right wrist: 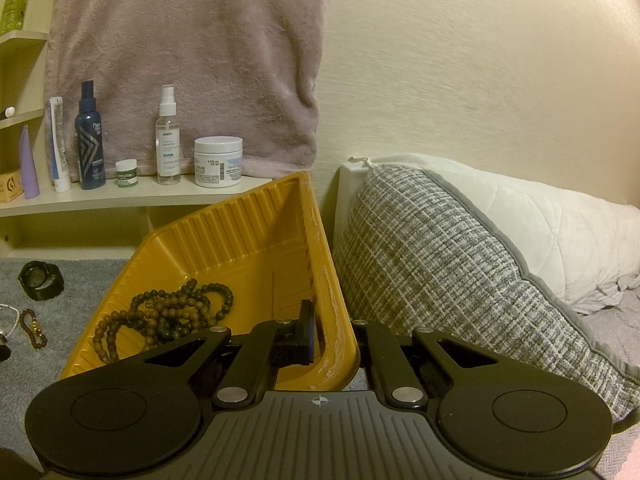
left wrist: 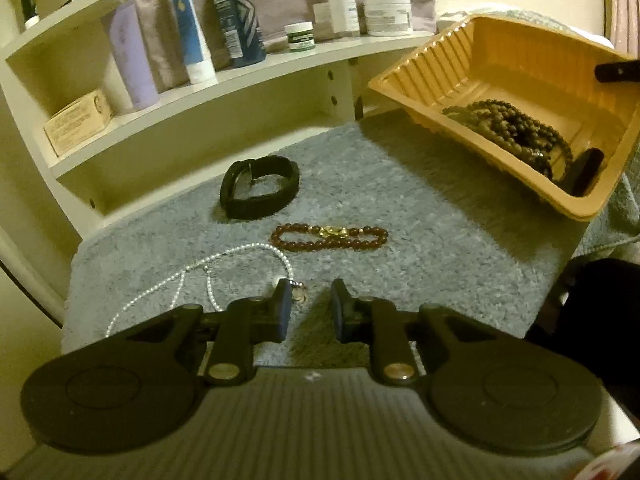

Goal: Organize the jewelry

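Note:
My left gripper (left wrist: 310,304) is open, low over the grey mat (left wrist: 420,220), its left finger beside the pendant of a white pearl necklace (left wrist: 200,276). Beyond lie a red bead bracelet (left wrist: 330,236) with a gold clasp and a black watch (left wrist: 260,188). My right gripper (right wrist: 332,336) is shut on the side wall of the yellow tray (right wrist: 248,232) and holds it tilted. A brown bead necklace (right wrist: 168,312) lies inside the tray. The tray (left wrist: 500,72) and beads (left wrist: 516,128) also show in the left wrist view, with my right fingers (left wrist: 584,172) on its rim.
A white shelf (left wrist: 240,76) behind the mat holds bottles, tubes and jars. A pink towel (right wrist: 180,60) hangs on the wall. A checked grey pillow (right wrist: 440,272) and a white pillow (right wrist: 560,232) lie to the right of the tray.

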`<state>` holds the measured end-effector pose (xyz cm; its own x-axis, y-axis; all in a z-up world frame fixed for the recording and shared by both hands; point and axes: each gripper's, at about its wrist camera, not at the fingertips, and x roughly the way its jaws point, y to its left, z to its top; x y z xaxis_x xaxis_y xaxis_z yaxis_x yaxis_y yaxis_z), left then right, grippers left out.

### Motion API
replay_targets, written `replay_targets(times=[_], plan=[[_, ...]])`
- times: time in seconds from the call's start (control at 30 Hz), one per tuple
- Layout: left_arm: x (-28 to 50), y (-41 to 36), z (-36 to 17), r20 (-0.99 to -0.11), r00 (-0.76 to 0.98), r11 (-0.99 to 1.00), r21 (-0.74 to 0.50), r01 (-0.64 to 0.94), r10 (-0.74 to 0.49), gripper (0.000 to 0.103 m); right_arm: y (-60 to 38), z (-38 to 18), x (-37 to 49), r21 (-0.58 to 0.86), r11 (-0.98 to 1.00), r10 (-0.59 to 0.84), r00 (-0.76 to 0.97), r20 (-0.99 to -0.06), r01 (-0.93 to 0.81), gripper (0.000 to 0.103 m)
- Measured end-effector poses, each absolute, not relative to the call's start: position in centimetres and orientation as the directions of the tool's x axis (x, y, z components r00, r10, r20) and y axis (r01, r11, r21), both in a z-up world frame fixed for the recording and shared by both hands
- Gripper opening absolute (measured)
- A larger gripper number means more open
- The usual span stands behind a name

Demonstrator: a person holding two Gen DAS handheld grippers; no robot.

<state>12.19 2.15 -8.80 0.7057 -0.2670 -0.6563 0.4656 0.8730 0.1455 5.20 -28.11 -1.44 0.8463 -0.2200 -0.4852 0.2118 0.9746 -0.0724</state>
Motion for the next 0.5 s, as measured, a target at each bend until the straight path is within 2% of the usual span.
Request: replay_targets(times=[0.5], plan=[[12.91,1.95,-8.65,-0.652,0.725,0.881,0.182,0.436,-0.224,0.021,-28.1,-1.37,5.27,-0.074,0.975,-0.22,0.846,-0.486,0.211,0.006]])
